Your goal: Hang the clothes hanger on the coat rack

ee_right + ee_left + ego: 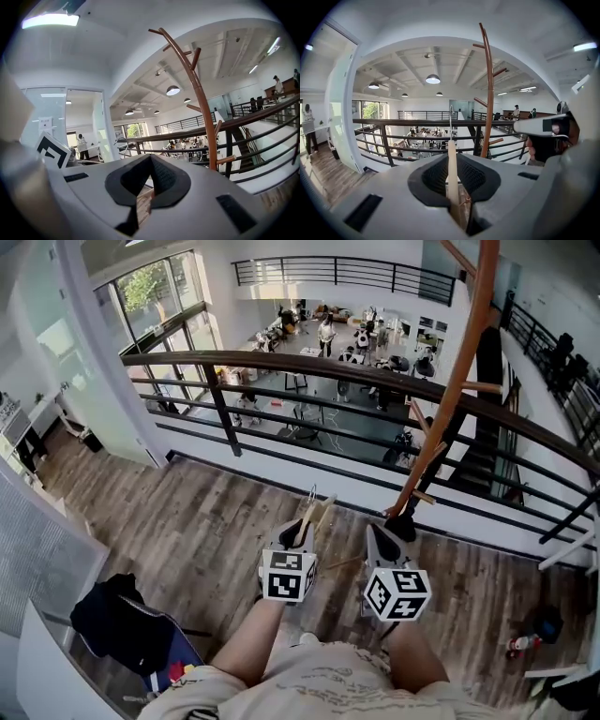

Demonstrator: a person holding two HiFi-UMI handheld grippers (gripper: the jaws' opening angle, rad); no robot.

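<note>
A pale wooden clothes hanger (307, 519) with a metal hook stands upright in my left gripper (300, 527), which is shut on it. In the left gripper view the hanger (452, 173) rises out of the closed jaws of the left gripper (455, 190), its hook pointing up. The brown wooden coat rack (459, 371) rises just ahead and to the right; its pole (489, 93) and side pegs show beyond the hanger. My right gripper (386, 532) is beside the left, near the rack's foot. The right gripper (147, 187) has its jaws together with only a thin slit. The rack (201, 98) stands to its right.
A dark curved railing (281, 362) runs across right behind the rack, with an open drop to a lower floor beyond. A black bag on a chair (122, 620) sits at the lower left. A small red object (520, 643) lies on the wood floor at right.
</note>
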